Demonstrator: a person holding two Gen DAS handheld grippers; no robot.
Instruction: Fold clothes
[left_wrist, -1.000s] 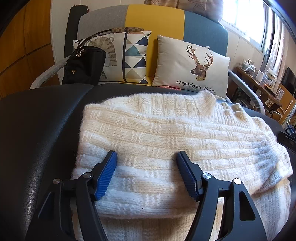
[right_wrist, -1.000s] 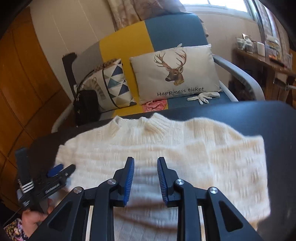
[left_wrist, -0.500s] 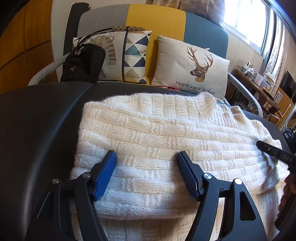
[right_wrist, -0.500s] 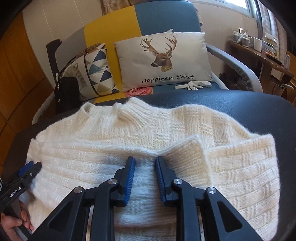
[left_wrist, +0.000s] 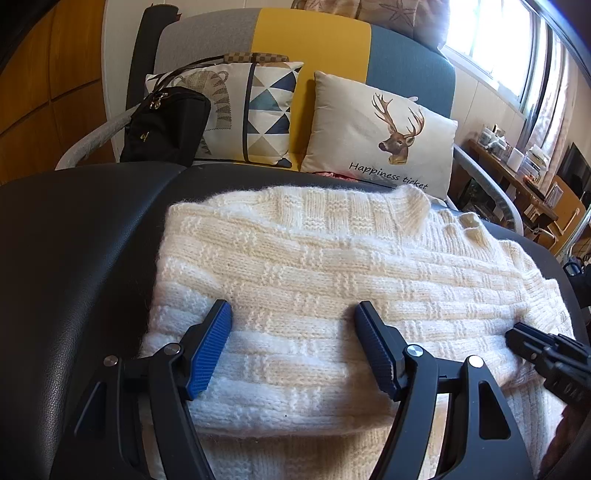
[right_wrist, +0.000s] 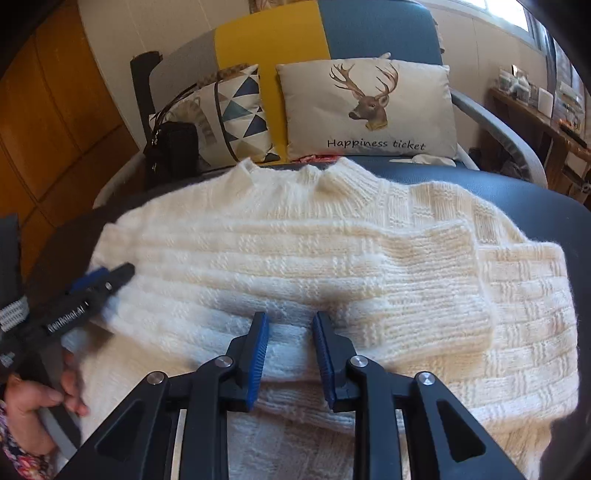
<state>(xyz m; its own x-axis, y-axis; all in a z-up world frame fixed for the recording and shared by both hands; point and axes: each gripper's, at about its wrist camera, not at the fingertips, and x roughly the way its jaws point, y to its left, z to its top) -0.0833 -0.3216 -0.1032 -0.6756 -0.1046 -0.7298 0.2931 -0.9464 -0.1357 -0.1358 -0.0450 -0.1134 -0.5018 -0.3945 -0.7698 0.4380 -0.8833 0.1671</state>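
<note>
Black leather-look surface (left_wrist: 74, 258), smooth, curved far edge. Directly on it: one cream knitted sweater (left_wrist: 314, 266), partly folded, collar toward far edge, a folded layer across the body, covering centre and right.

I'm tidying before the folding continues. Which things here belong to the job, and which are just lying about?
Job: cream knitted sweater; black padded surface; left claw; right claw.

Lying about: deer-print cushion; triangle-patterned cushion; black handbag.
</note>
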